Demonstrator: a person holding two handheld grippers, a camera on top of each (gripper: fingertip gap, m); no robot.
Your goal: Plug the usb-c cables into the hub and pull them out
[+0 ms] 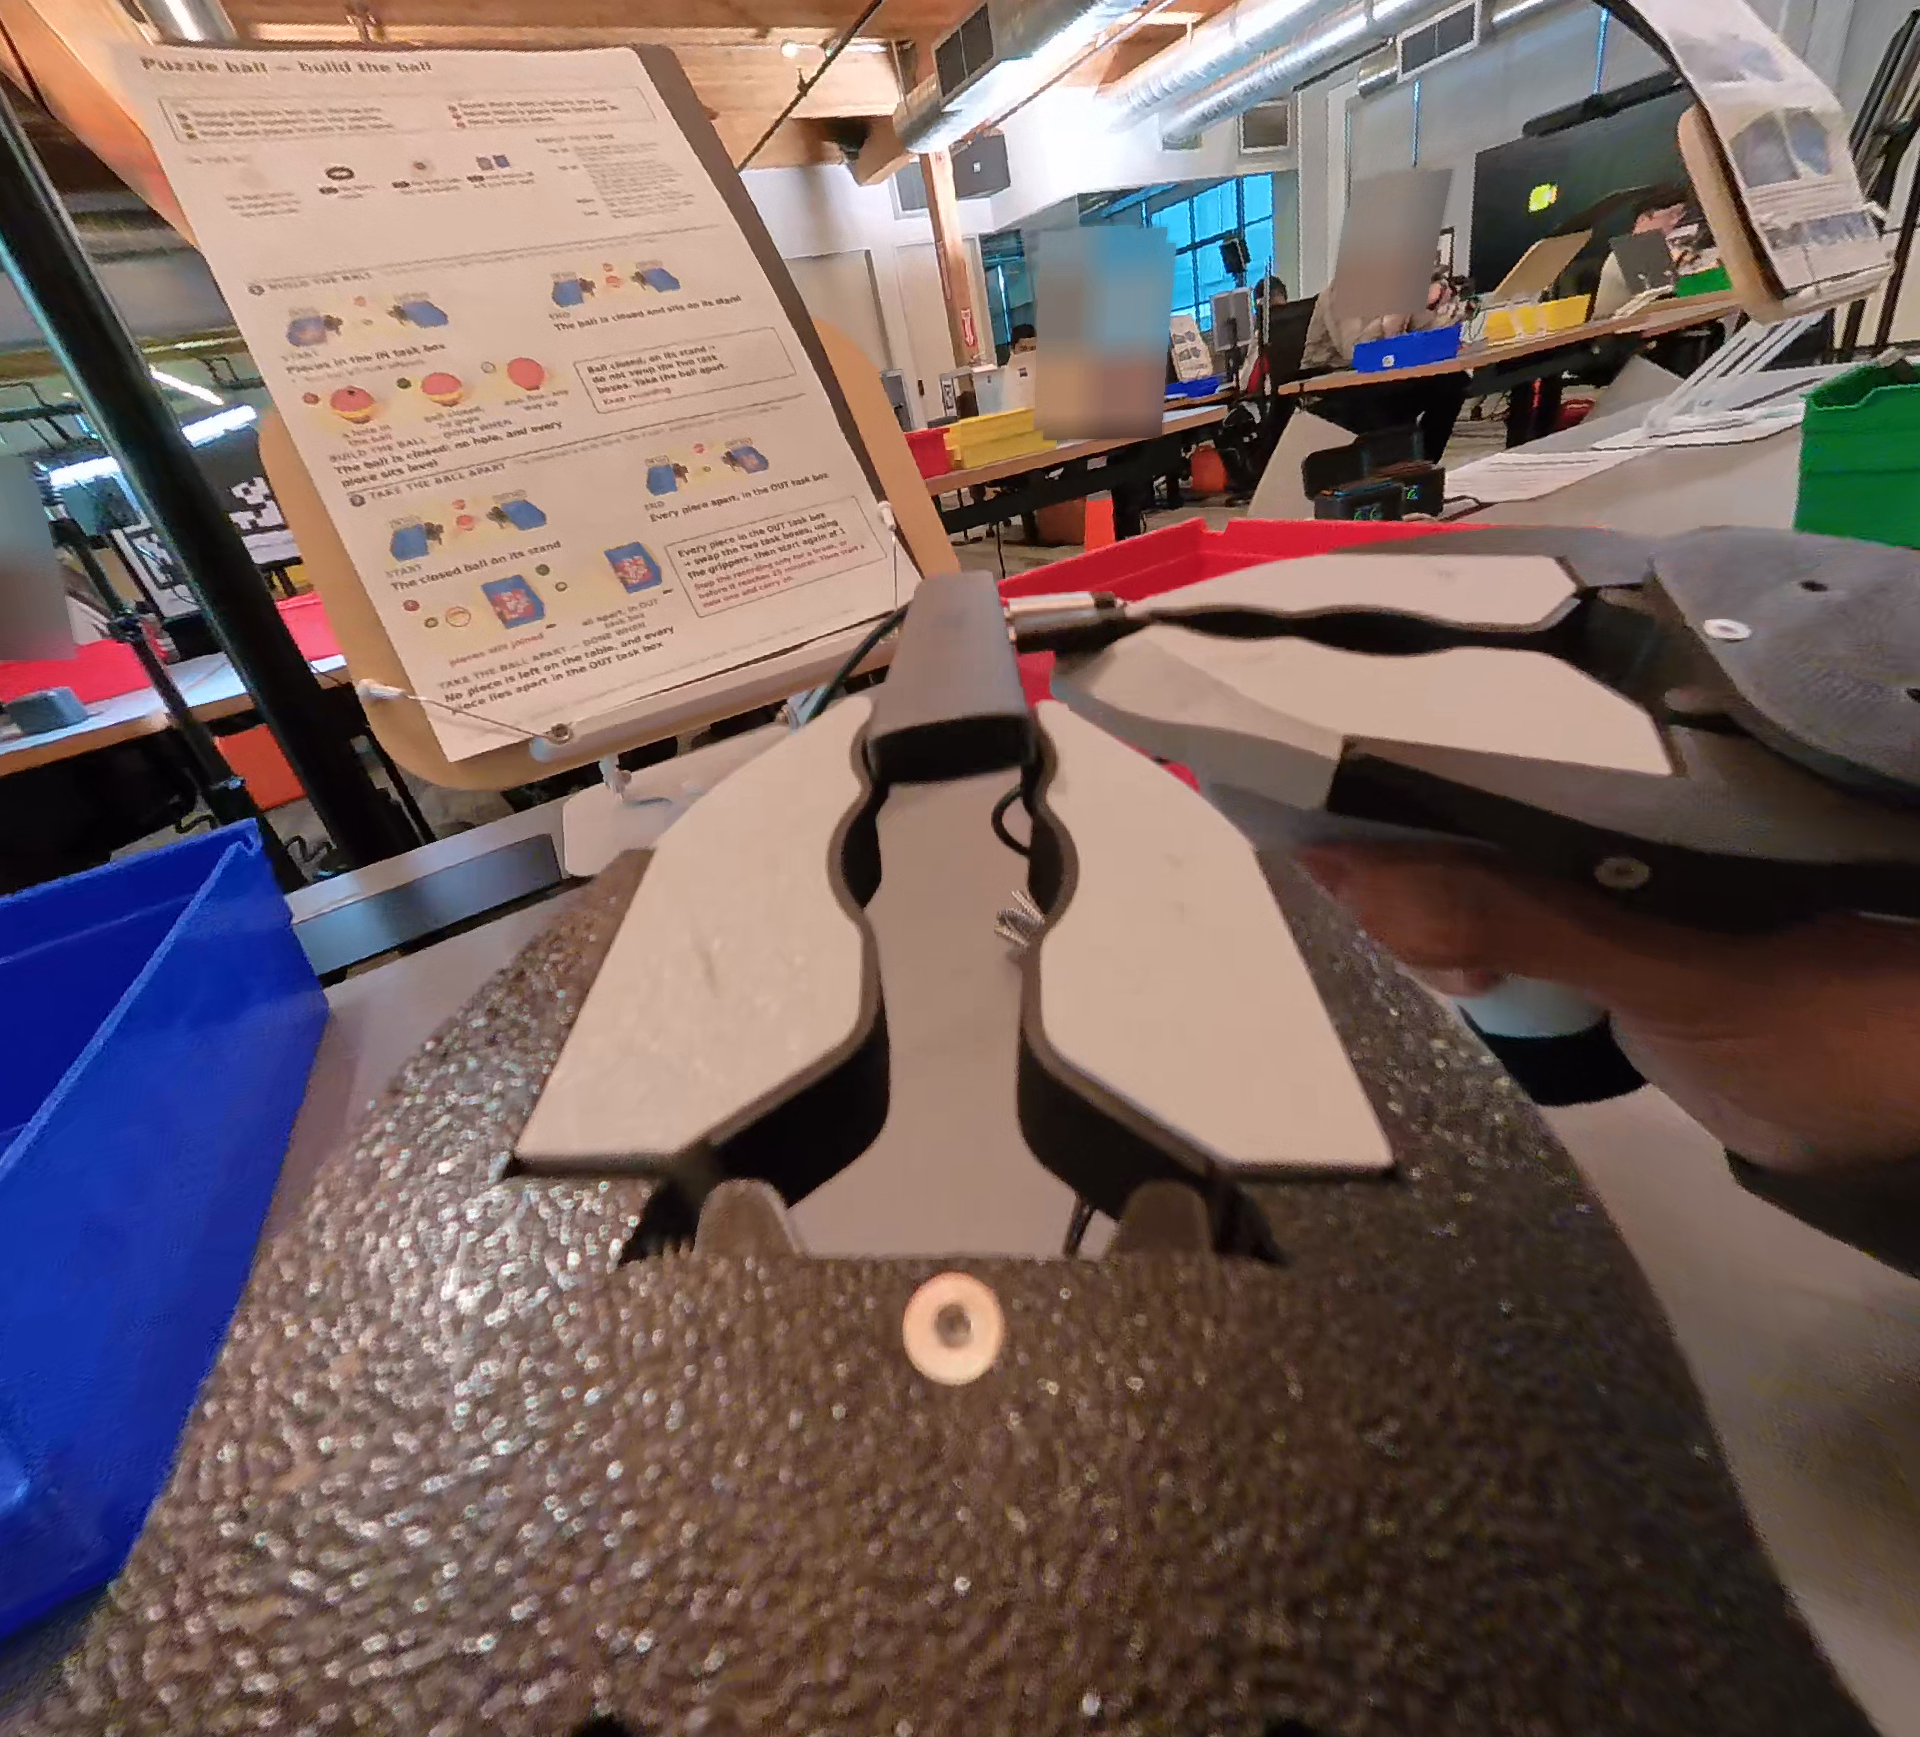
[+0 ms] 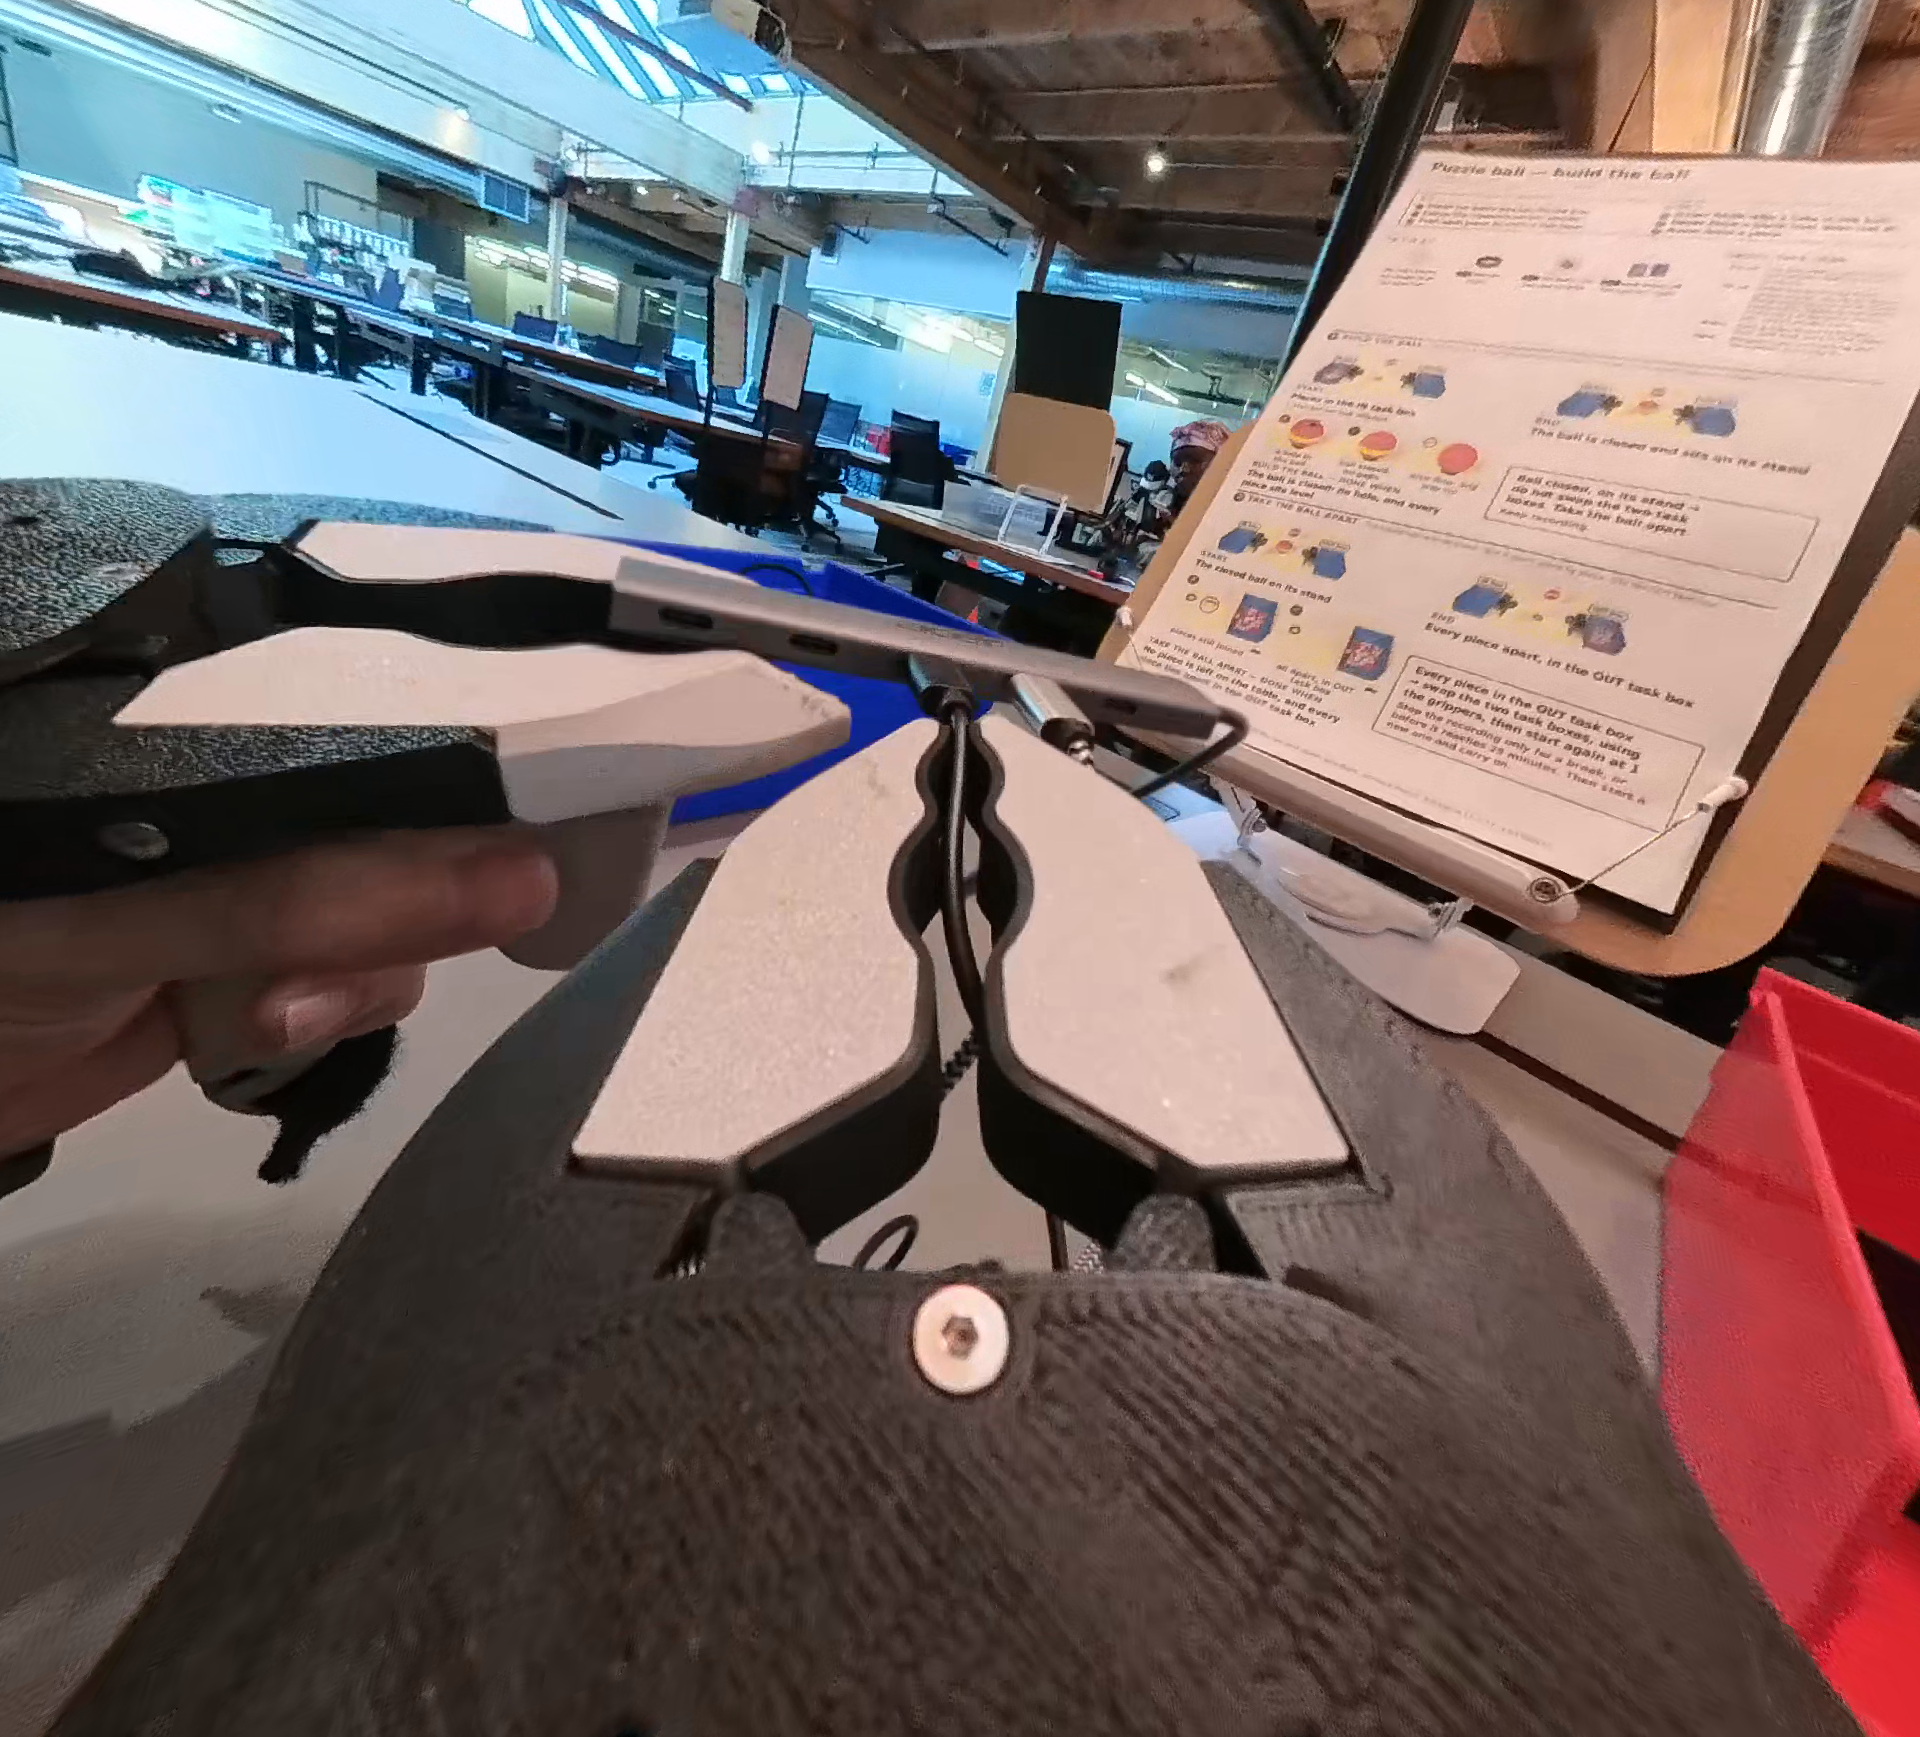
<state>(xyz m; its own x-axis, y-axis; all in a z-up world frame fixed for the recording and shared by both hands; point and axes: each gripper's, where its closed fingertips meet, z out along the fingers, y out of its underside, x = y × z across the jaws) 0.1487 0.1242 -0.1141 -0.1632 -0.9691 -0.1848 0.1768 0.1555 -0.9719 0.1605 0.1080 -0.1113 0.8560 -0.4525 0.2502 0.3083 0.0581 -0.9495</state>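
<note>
My left gripper is shut on one end of the dark grey hub, holding it in the air. In the right wrist view it comes in from the left with the hub sticking out to the right. My right gripper is shut on a black usb-c cable just behind its black plug, which meets a port on the hub's side. A silver plug sits in the port beside it. In the left wrist view the right gripper reaches the hub from the right, under the silver plug.
An instruction sheet on a wooden stand stands just behind the hub; it also shows in the right wrist view. A blue bin is at the left, a red bin at the right, a green bin farther right. A black pole rises behind. The tips of both grippers are at nearly the same place.
</note>
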